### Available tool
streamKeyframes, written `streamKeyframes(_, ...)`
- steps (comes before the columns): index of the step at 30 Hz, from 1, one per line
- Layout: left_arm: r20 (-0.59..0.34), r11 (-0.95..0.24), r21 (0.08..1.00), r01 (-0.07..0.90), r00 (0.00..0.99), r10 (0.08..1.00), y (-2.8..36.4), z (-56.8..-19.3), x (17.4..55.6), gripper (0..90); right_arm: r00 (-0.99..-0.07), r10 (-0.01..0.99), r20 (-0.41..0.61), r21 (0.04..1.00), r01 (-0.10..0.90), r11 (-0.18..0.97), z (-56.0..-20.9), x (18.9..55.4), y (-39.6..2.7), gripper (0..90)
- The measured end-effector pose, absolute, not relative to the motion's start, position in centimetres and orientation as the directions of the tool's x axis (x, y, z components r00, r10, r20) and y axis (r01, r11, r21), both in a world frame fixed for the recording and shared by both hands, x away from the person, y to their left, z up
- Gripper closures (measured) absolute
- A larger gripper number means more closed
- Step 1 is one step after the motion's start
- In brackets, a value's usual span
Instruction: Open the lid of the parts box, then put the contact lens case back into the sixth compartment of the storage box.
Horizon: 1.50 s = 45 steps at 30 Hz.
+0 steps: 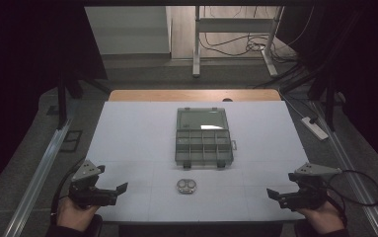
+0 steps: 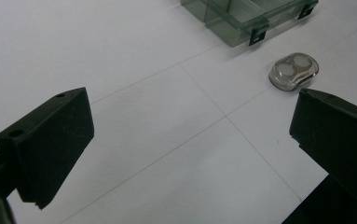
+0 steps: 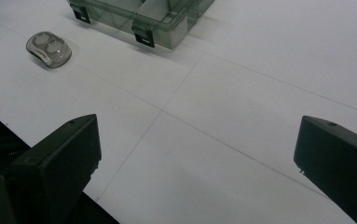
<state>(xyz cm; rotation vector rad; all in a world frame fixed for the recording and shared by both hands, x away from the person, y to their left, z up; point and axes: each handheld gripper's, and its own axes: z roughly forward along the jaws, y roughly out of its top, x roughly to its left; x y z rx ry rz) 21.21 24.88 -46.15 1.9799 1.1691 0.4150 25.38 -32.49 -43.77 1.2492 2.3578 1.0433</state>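
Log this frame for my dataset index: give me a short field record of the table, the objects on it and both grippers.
surface: white table top
organiser: clear grey plastic compartment box, lid open, compartments look empty, at table centre
small item: clear rounded plastic case with two pale discs, lying apart from the box, on its near side
left gripper: jaws open, holding nothing, near left edge
right gripper: jaws open, holding nothing, near right edge

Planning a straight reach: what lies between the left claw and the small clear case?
Nothing: bare white table between the left claw and the case, per the left gripper view.
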Motion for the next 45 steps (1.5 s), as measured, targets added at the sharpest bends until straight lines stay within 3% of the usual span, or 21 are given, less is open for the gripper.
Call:
streamKeyframes(12, -0.112, -0.269, 0.762, 0.589, 0.529, 0.841, 24.9, -46.2, 21.3, 0.5, -0.595, 0.8, 0.076, 0.7, 0.603, 0.382, -43.8, 25.4, -32.1, 1.0)
streamKeyframes(28, -0.113, -0.273, 0.755, 0.596, 0.529, 0.841, 24.8, -46.2, 21.4, 0.0, -0.676, 0.736, 0.035, 0.736, 0.516, 0.438, -43.5, 27.5, -30.1, 0.0)
streamKeyframes(45, -0.116, -0.272, 0.755, 0.597, 0.53, 0.84, 24.9, -46.3, 21.4, 0.0, -0.754, 0.652, 0.078, 0.728, 0.49, 0.479, -44.4, 29.8, -26.4, 0.0)
